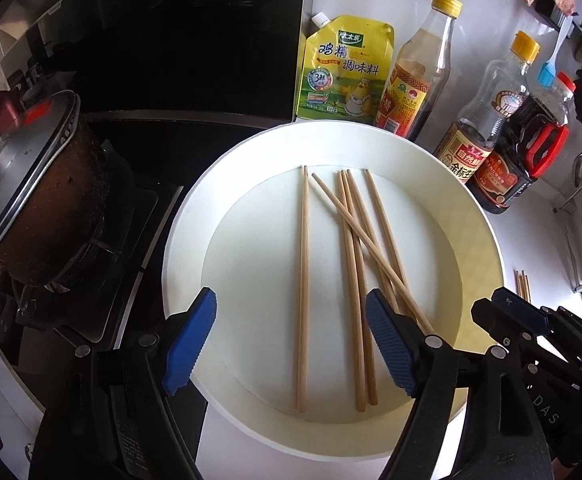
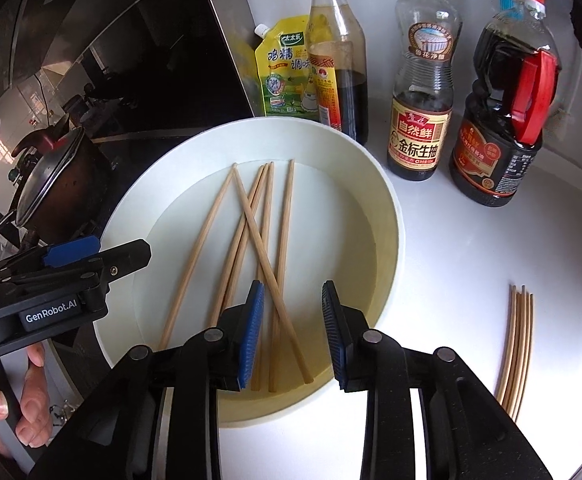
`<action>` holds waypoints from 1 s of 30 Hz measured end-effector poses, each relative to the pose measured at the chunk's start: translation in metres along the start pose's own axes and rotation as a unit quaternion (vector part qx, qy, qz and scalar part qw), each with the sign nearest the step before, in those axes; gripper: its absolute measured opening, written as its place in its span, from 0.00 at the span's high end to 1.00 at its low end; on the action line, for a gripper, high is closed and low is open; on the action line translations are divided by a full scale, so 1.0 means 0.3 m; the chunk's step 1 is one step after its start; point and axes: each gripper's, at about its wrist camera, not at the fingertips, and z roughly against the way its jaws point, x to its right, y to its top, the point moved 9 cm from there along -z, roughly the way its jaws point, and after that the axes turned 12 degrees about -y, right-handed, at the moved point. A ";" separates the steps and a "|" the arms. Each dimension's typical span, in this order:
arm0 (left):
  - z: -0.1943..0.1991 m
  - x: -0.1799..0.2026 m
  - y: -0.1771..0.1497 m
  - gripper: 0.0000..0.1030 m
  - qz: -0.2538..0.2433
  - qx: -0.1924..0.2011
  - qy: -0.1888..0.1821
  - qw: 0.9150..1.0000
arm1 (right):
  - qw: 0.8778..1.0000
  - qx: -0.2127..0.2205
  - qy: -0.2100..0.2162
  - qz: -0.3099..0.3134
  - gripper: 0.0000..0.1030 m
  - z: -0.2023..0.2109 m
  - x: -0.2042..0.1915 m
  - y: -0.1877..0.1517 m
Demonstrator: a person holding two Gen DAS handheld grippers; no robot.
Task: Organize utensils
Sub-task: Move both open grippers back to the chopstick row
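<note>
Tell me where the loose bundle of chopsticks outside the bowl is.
The bundle of chopsticks lies on the white counter at the right of the right wrist view, right of the white bowl and nearer than the sauce bottles.

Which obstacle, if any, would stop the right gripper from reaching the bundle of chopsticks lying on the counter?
Probably none. The right gripper hangs open over the white bowl, and the chopstick bundle lies on bare counter just beside it, apart from the bottles.

Home kitchen, prob.: gas stove (image 1: 103, 248) w/ pot (image 1: 31, 184), sauce bottles (image 2: 419, 92).
</note>
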 end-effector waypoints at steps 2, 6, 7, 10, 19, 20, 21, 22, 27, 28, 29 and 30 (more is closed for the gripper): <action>0.014 0.014 -0.007 0.26 -0.003 0.004 0.001 1.000 | 1.000 0.008 -0.005 -0.003 0.70 0.024 0.018 -0.003; 0.040 0.054 -0.025 0.26 -0.012 0.009 -0.003 1.000 | 1.000 0.020 -0.015 -0.009 0.64 0.065 0.060 -0.025; 0.046 0.066 -0.030 0.25 -0.014 0.009 -0.003 1.000 | 1.000 0.021 -0.018 -0.010 0.64 0.072 0.070 -0.033; 0.057 0.106 -0.047 0.23 -0.021 0.011 -0.003 1.000 | 0.999 0.019 -0.022 -0.018 0.62 0.092 0.102 -0.061; 0.056 0.222 -0.109 0.18 -0.040 0.004 -0.004 0.999 | 0.999 0.009 -0.033 -0.039 0.52 0.129 0.204 -0.165; 0.054 0.235 -0.116 0.16 -0.043 0.003 -0.004 0.999 | 0.999 0.008 -0.035 -0.041 0.50 0.133 0.217 -0.177; 0.051 0.248 -0.123 0.13 -0.046 0.001 -0.004 0.999 | 0.998 0.007 -0.037 -0.043 0.49 0.137 0.231 -0.187; 0.050 0.259 -0.131 0.11 -0.048 0.000 -0.003 0.999 | 0.998 0.006 -0.038 -0.046 0.48 0.140 0.246 -0.198; 0.036 0.318 -0.175 0.11 -0.055 -0.008 -0.009 0.998 | 0.997 -0.003 -0.046 -0.064 0.48 0.153 0.321 -0.258; 0.032 0.330 -0.184 0.11 -0.057 -0.011 -0.011 0.998 | 0.997 -0.004 -0.048 -0.067 0.48 0.158 0.336 -0.268; 0.030 0.343 -0.193 0.11 -0.059 -0.012 -0.012 0.998 | 0.996 -0.004 -0.050 -0.069 0.48 0.162 0.350 -0.280; 0.027 0.357 -0.202 0.11 -0.061 -0.014 -0.015 0.998 | 0.996 -0.004 -0.054 -0.071 0.48 0.166 0.368 -0.292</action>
